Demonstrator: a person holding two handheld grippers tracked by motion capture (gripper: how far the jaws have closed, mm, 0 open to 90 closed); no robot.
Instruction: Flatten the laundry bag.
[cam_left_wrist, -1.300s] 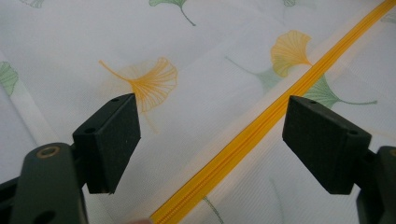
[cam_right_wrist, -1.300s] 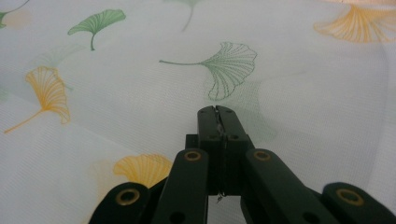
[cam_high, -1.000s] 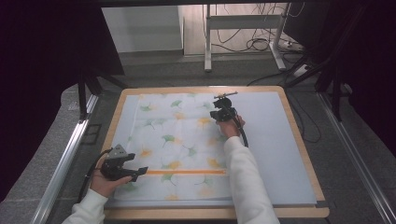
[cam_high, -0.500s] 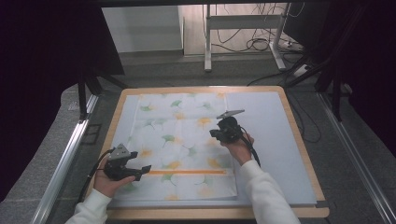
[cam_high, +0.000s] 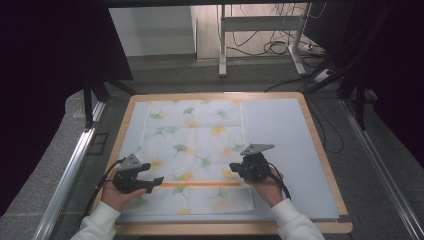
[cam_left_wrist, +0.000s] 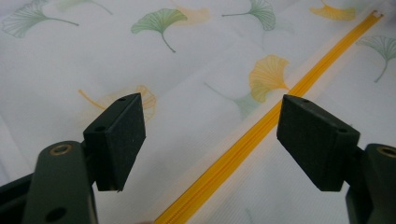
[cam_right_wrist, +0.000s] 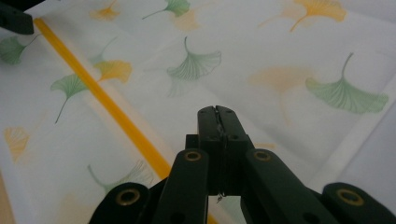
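A white cloth (cam_high: 195, 145) printed with green and yellow ginkgo leaves lies flat on the table. An orange zipper (cam_high: 200, 184) runs across its near part. My left gripper (cam_high: 156, 182) hovers at the zipper's left end, open. Its jaws have just been closing a little, and the zipper (cam_left_wrist: 261, 128) lies on the cloth under the gap of the left gripper (cam_left_wrist: 210, 126), untouched by the pads. My right gripper (cam_high: 234, 168) is shut, with nothing in it, just above the cloth near the zipper's right end. In the right gripper view the right gripper (cam_right_wrist: 218, 116) points across the cloth beside the zipper (cam_right_wrist: 107, 102).
The cloth rests on a pale mat (cam_high: 285, 140) on a wooden-edged table (cam_high: 320, 150). A metal rail (cam_high: 70, 170) runs along the left side. Beyond the table stand a white frame's legs with cables (cam_high: 260, 45) on the floor.
My right gripper has come from the far middle of the cloth toward the person, down to the zipper's right end. The left gripper has stayed in place.
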